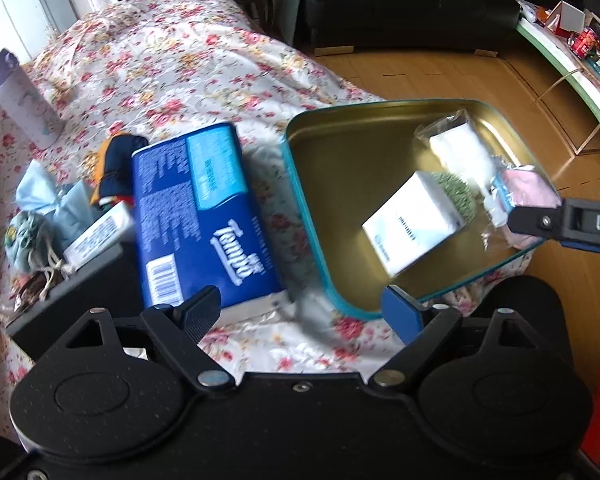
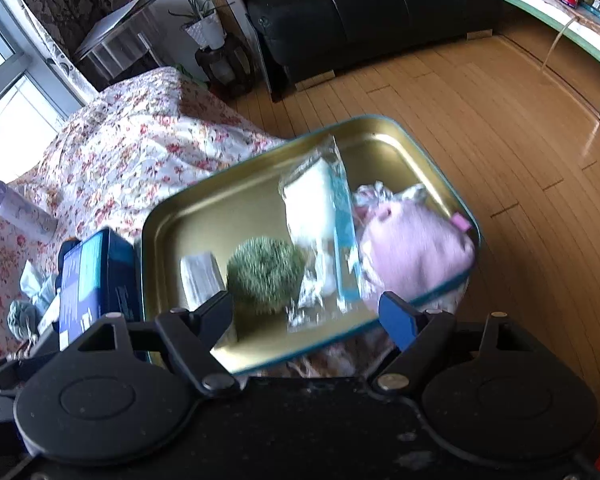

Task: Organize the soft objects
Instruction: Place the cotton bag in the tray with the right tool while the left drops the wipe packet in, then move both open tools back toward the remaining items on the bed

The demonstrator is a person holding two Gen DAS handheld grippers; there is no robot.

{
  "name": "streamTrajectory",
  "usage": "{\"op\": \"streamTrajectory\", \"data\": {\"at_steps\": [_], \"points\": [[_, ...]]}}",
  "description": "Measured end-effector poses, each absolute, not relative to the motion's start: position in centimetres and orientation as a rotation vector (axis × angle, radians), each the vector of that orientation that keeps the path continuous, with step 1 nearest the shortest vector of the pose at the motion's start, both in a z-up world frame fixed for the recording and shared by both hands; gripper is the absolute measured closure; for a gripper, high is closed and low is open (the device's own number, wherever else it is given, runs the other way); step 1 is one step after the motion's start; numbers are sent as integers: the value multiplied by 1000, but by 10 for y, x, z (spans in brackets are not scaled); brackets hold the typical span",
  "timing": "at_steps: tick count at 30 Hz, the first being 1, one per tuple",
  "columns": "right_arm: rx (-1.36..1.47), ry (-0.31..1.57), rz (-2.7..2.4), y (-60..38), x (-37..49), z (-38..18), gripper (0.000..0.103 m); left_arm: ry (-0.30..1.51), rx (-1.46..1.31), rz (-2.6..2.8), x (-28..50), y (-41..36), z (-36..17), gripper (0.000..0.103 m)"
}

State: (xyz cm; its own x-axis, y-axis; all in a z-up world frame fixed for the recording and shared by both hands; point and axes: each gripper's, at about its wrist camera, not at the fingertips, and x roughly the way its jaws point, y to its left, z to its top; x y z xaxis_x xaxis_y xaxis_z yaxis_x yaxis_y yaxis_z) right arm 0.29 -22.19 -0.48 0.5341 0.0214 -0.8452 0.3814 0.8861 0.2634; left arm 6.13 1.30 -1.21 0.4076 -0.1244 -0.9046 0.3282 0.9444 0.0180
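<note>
A teal-rimmed gold tin tray [image 1: 304,200] [image 2: 156,248] lies on the floral cloth. In it are a white box [image 1: 410,224] [image 2: 200,276], a green fuzzy ball [image 1: 458,194] [image 2: 264,276], a clear packet of white pads [image 1: 460,148] [image 2: 312,208] and a pink soft item in clear wrap [image 1: 526,190] [image 2: 412,252]. My left gripper [image 1: 304,316] is open and empty before the tray's near edge. My right gripper [image 2: 312,316] is open and empty over the tray's near side; its arm shows at the right of the left wrist view [image 1: 572,226].
A blue Tempo tissue pack [image 1: 204,216] [image 2: 92,280] lies left of the tray. Further left are a dark blue and orange bundle [image 1: 118,160], a small white box [image 1: 100,236], pale blue cloth [image 1: 40,200] and a lavender bottle [image 1: 20,100]. Wooden floor [image 2: 500,140] lies to the right.
</note>
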Motion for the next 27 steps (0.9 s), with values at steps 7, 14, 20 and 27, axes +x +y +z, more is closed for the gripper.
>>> {"op": "streamTrajectory", "data": {"at_steps": [7,14,20,27], "points": [[428,1051,-193,-201,-16,-13,23,1113,205,-248,50,39,-13,19],[380,1120,-108,-162,-24,-21,22,1117,201,-183,40,72,-15,19],[312,1167,-35,-126,-24,-23,22,1124,154,-106,37,110,-17,19],[237,1202,37,-86,-19,-21,20,1125,51,-3,46,163,-16,19]]}}
